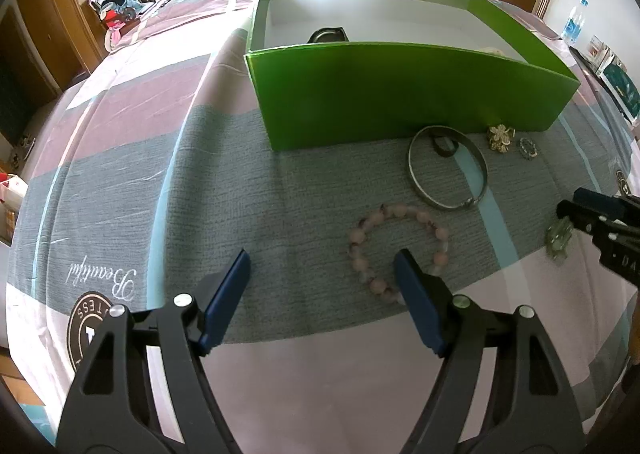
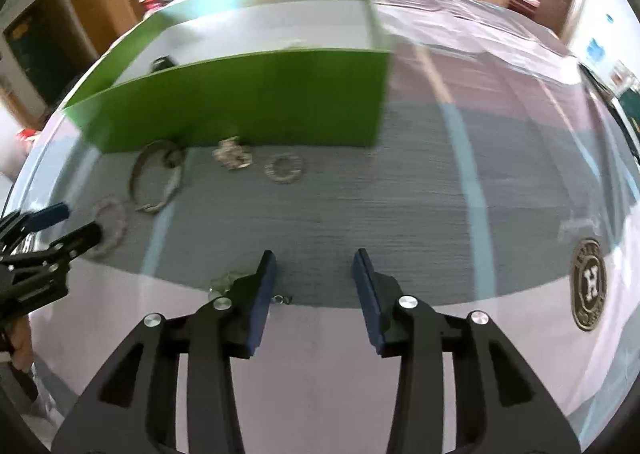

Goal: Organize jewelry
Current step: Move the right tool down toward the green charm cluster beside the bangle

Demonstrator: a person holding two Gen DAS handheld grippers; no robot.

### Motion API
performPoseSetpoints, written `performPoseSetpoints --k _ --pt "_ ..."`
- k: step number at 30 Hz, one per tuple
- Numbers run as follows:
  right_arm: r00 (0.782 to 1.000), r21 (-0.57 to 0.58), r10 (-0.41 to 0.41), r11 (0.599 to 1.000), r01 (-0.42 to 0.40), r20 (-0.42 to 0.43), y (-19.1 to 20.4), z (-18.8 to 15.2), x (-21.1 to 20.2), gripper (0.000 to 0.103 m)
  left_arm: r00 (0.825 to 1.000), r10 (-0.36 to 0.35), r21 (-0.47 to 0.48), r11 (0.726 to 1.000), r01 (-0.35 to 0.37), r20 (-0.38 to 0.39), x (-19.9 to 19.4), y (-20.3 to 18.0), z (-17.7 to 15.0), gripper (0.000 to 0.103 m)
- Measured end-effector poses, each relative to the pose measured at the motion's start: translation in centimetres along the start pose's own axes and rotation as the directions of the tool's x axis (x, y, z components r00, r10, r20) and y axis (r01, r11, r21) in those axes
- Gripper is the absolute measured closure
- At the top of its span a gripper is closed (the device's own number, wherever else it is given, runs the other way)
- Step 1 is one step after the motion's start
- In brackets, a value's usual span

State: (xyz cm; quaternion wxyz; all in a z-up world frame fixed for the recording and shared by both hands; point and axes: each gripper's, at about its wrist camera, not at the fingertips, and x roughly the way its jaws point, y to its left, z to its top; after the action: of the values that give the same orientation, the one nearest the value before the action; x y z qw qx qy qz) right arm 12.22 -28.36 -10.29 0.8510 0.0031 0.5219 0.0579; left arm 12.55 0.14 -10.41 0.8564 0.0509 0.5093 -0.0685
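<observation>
Striped cloth covers our counter (image 1: 120,182), one green box (image 1: 400,94) on it. Before the box we count one bangle (image 1: 448,170), one dark ring (image 1: 445,145), two brooches, one bead bracelet (image 1: 396,246) — and one green trinket (image 1: 558,240). Our left gripper (image 1: 322,274) gapes empty; our right gripper (image 2: 314,274), half open, holds nothing.

Matt woven cloth (image 1: 280,194) covers the table, the green box (image 1: 400,94) looks like smooth, faintly glossy cardboard, the bangle (image 1: 448,168) shines as polished metal, and the pink bead bracelet (image 1: 396,246) looks softly glossy.
</observation>
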Motion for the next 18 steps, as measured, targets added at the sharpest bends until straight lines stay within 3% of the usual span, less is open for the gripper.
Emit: performPoseSetpoints --k 9,18 --pt "1.000 0.006 -0.007 1.000 0.007 0.004 0.5 0.1 0.2 0.051 1.000 0.014 -0.007 1.000 -0.014 0.003 -0.1 0.0 -0.2 0.028" --pt "1.000 0.047 -0.004 0.999 0.004 -0.001 -0.5 0.0 -0.1 0.050 1.000 0.013 -0.008 1.000 -0.013 0.004 -0.2 0.0 -0.2 0.029"
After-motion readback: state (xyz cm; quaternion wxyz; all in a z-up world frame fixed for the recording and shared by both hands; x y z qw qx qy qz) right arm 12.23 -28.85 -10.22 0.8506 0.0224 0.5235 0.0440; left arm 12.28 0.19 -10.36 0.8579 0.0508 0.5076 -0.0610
